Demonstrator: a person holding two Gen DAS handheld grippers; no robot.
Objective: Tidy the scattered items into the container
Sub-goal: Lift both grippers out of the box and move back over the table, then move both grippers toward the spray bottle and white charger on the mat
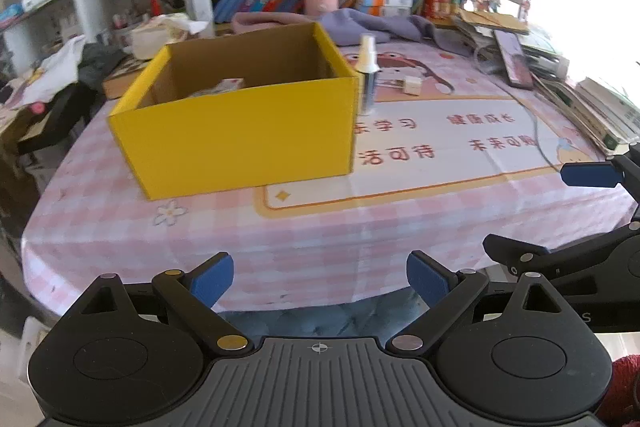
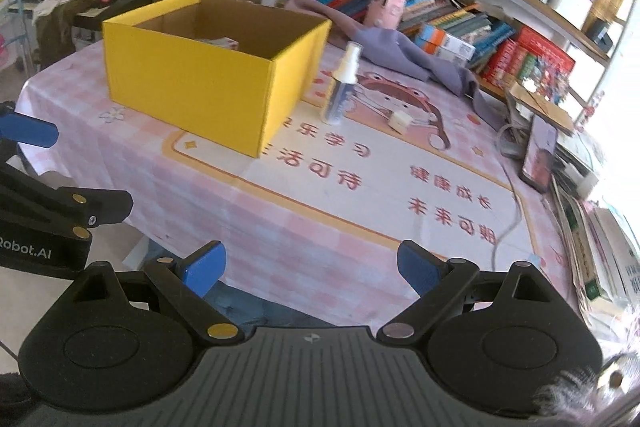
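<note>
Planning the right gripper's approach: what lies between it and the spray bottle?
Only bare tablecloth lies between the right gripper and the spray bottle, seen in the right wrist view.

Spray bottle (image 2: 340,87) just right of box (image 2: 192,83)

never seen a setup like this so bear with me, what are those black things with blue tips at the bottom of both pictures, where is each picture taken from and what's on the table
Those are two handheld grippers; a person holds one in each hand, and a camera on each looks forward along its two blue-padded fingers. One picture comes from the left gripper, the other from the right gripper. Both are open and hold nothing.

They face a table under a pink checked tablecloth. On it stands an open yellow box with something small and pale already inside. Beside the box a spray bottle stands upright, and a small white cube lies just past it. A phone is propped near the books at the table's far side.
</note>
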